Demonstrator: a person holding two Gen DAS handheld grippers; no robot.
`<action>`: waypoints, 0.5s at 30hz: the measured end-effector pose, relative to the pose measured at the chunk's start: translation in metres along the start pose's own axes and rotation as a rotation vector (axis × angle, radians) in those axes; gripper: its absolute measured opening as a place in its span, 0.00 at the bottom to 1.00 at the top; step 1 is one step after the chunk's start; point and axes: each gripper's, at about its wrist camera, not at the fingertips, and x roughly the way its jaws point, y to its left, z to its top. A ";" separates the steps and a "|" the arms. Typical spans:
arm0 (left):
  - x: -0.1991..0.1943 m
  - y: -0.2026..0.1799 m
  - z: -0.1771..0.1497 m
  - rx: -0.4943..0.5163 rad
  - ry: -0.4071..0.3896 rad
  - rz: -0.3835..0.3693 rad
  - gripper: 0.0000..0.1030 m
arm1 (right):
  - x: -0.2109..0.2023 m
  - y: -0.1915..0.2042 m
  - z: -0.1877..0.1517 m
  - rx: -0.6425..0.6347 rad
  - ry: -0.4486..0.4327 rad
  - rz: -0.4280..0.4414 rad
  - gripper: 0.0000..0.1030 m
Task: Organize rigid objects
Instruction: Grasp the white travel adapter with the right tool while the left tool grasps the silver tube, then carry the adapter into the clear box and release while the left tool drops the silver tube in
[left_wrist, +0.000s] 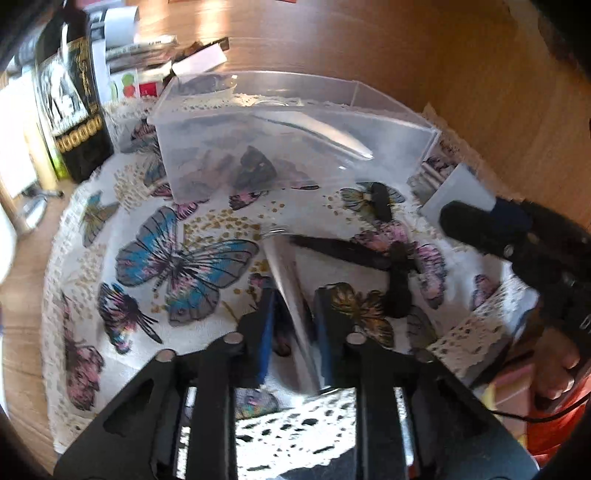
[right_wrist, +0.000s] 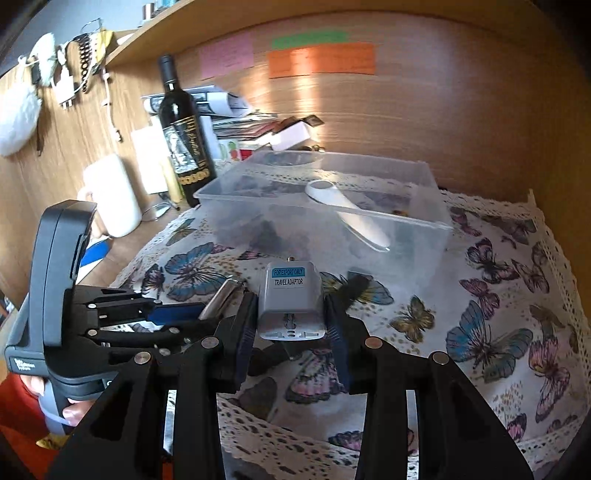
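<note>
**Readable text: one label**

We read "FOR EXPORT ONLY" on a blue strip and "TRAVEL ADAPTOR" below it, both on the grey travel adaptor (right_wrist: 291, 303). Behind it, the wine bottle (right_wrist: 183, 142) label's gold script is illegible to us.

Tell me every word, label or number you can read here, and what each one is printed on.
"FOR EXPORT ONLY": blue sticker on the grey travel adaptor held in the right hand-held gripper.
"TRAVEL ADAPTOR": printed just below that sticker.
Wine bottle label: gold script, too blurred to read.
Sticky notes on the wooden back panel: no legible writing.
White print on the left hand-held gripper handle: too small.
</note>
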 end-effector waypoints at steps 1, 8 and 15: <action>0.000 -0.001 0.000 0.009 -0.002 0.014 0.15 | -0.001 -0.001 -0.001 0.004 0.000 -0.003 0.33; -0.013 0.001 -0.004 0.040 -0.025 0.070 0.14 | -0.002 -0.009 -0.004 0.023 -0.001 -0.021 0.33; -0.047 0.019 0.010 -0.005 -0.115 0.071 0.14 | -0.009 -0.017 0.006 0.033 -0.035 -0.055 0.33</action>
